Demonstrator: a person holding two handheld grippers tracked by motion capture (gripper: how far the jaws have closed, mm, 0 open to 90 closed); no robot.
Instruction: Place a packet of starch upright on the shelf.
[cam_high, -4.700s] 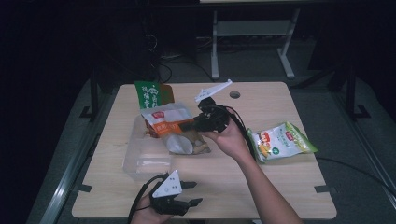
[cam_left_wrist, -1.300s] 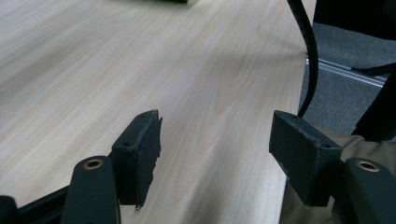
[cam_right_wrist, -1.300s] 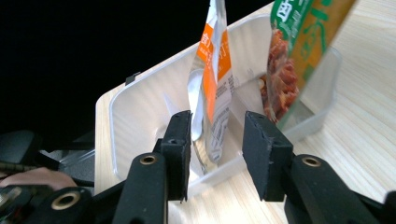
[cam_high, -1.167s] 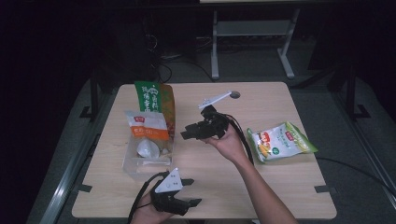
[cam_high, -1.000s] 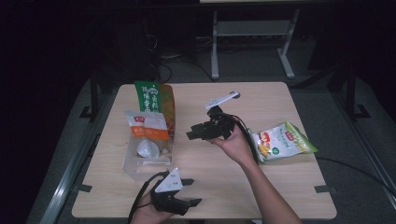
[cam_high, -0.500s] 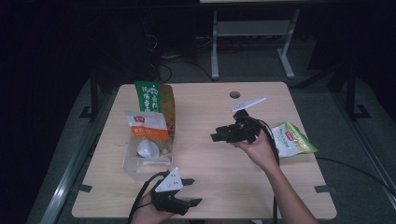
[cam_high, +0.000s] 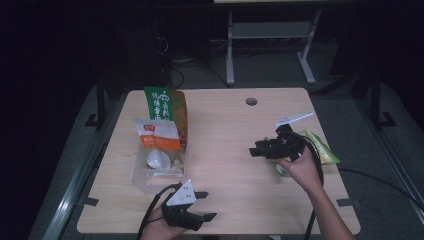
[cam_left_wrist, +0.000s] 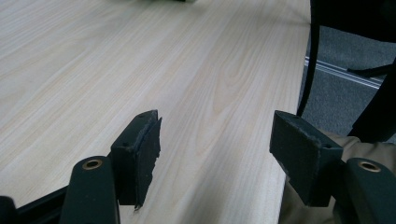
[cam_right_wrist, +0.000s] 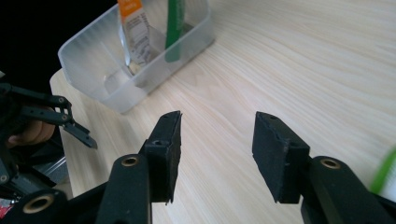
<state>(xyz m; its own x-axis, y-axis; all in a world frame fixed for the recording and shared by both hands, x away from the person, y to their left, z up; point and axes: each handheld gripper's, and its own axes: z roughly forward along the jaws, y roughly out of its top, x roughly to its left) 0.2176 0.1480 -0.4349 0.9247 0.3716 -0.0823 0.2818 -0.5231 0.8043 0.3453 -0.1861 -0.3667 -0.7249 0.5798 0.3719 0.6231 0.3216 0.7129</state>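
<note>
A pale wood-grain worktop (cam_high: 225, 150) stands in a dark room, with a grey floor around it and a metal frame behind. A clear plastic bin (cam_high: 156, 172) near the left side holds an orange-and-white packet (cam_high: 157, 135) and a green bag (cam_high: 165, 103), both upright. The middle lies bare between the hands. The left hand-held gripper (cam_high: 202, 206) sits by the near edge, jaws wide apart and empty. The right hand-held gripper (cam_high: 256, 148), also agape and empty, hovers near the right edge above what seems a green snack bag (cam_high: 325, 150), partly hidden. The right gripper view shows the bin's front wall.
</note>
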